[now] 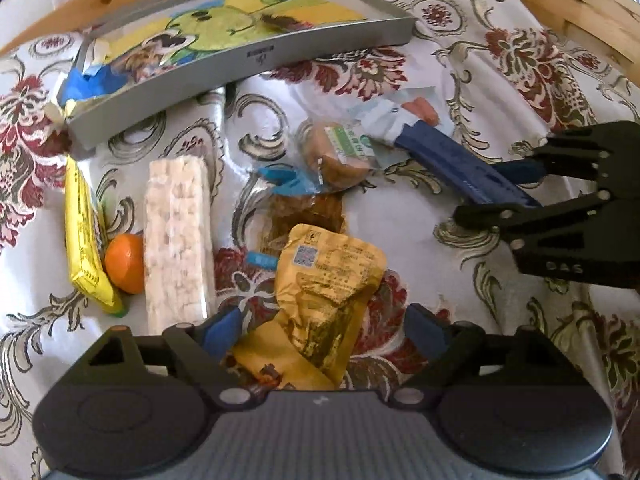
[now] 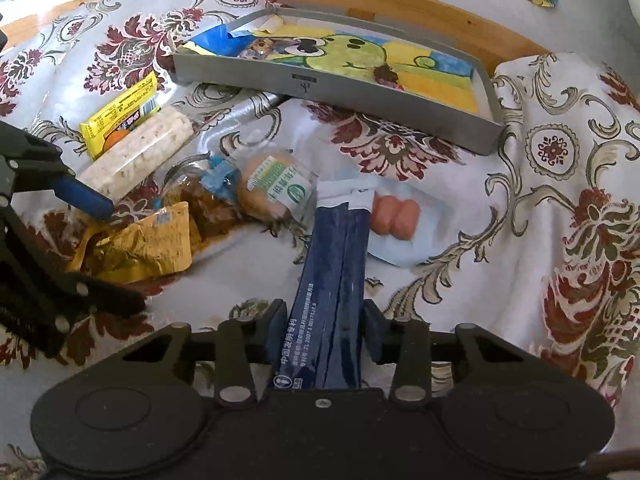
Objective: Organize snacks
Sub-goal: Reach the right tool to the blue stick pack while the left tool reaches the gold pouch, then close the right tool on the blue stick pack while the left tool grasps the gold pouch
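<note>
My left gripper (image 1: 324,314) stands open low over the cloth, and a crumpled golden pouch (image 1: 320,280) lies between its blue fingers; the left finger touches the pouch, the right one is apart from it. The right wrist view shows the same pouch (image 2: 140,244) inside that open left gripper (image 2: 120,254). My right gripper (image 2: 324,308) is shut on a long dark-blue sachet pack (image 2: 336,264) with a white end, held pointing forward. From the left wrist view, this right gripper (image 1: 496,192) comes in from the right with the pack (image 1: 452,156). A grey tray (image 1: 248,60) lined with a cartoon drawing stands behind.
On the floral cloth lie a rice-cracker bar (image 1: 178,240), a yellow packet (image 1: 82,236), an orange (image 1: 126,264), a wrapped bun (image 1: 336,156), a brown snack pack (image 1: 304,216) and a sausage packet (image 2: 394,216). Small sweets (image 2: 258,46) sit in the tray. A wooden rail (image 2: 400,0) runs behind.
</note>
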`<state>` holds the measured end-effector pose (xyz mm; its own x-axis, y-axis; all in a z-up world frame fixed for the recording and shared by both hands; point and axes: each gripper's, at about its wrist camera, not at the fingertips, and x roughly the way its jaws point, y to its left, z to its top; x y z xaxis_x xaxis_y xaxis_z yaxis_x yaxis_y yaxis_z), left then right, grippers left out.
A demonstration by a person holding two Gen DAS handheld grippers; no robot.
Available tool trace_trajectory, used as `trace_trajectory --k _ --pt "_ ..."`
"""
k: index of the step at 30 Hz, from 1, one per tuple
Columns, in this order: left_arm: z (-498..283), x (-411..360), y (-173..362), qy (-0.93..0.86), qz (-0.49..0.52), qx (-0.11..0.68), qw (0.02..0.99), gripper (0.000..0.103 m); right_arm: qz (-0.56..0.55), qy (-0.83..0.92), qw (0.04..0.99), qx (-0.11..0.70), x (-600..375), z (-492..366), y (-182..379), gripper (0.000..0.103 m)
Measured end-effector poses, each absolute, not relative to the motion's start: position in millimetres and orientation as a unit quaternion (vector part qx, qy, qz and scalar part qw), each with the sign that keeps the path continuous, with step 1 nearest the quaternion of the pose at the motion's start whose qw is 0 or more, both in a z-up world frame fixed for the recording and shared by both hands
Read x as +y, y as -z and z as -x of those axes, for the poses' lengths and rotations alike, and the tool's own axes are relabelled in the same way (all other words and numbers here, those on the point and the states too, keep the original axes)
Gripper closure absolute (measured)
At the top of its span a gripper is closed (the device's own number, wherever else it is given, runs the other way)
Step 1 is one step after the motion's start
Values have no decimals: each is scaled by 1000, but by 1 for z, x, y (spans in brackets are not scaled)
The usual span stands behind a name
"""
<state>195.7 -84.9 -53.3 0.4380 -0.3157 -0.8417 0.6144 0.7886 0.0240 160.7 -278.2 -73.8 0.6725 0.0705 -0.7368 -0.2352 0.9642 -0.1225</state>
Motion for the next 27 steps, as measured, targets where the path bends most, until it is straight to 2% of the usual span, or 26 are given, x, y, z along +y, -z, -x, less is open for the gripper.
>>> trace_trajectory --k 7,18,22,27 --pt "-202 -79 53 283 -182 463 820 32 99 -91 906 401 -280 -161 75 60" --pt "-204 -85 56 312 -212 471 797 43 93 -99 906 400 -278 -162 77 59" --pt "-202 -89 54 313 -216 475 793 53 91 -102 906 400 -277 -162 77 58" --pt "-202 -90 52 278 -181 494 804 58 92 -106 906 399 -276 -162 76 60"
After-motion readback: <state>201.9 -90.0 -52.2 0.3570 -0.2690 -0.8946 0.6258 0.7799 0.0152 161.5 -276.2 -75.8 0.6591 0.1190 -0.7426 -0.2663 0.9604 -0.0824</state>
